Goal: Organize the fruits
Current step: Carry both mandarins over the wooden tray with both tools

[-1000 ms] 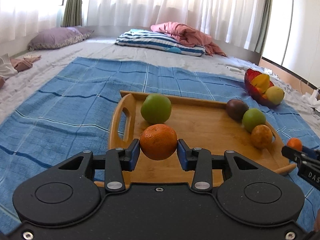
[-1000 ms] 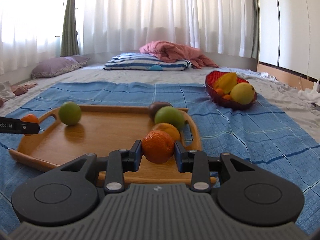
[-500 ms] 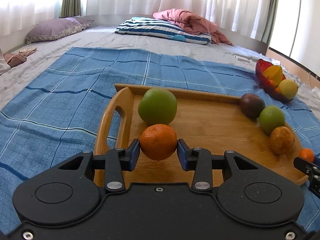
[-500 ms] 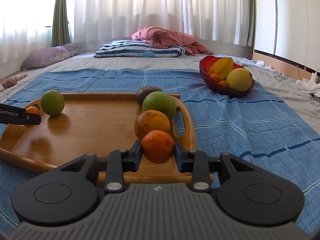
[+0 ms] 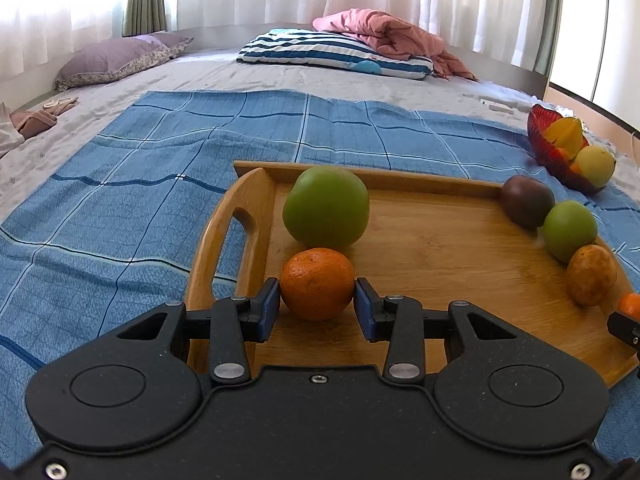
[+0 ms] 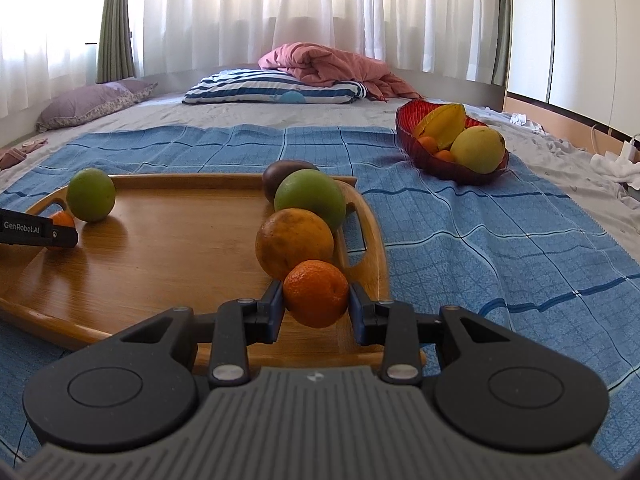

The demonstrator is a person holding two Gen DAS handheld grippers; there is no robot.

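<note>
Squeezing a small orange (image 5: 317, 283), the left gripper (image 5: 316, 304) holds it at the wooden tray's (image 5: 440, 248) left end, right by a green fruit (image 5: 326, 212). The right gripper (image 6: 316, 306) pinches another orange (image 6: 316, 293) at the tray's right end, maybe touching the yellow-orange fruit (image 6: 294, 240). A red bowl (image 6: 424, 152) sits beyond the tray.

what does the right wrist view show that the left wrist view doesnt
Only the right wrist view: the right tool shut on its own mandarin, and small oranges inside the red bowl.
Only the left wrist view: the left tool gripping another mandarin.
Both: the wooden tray, green fruits, dark fruit, star fruit.
</note>
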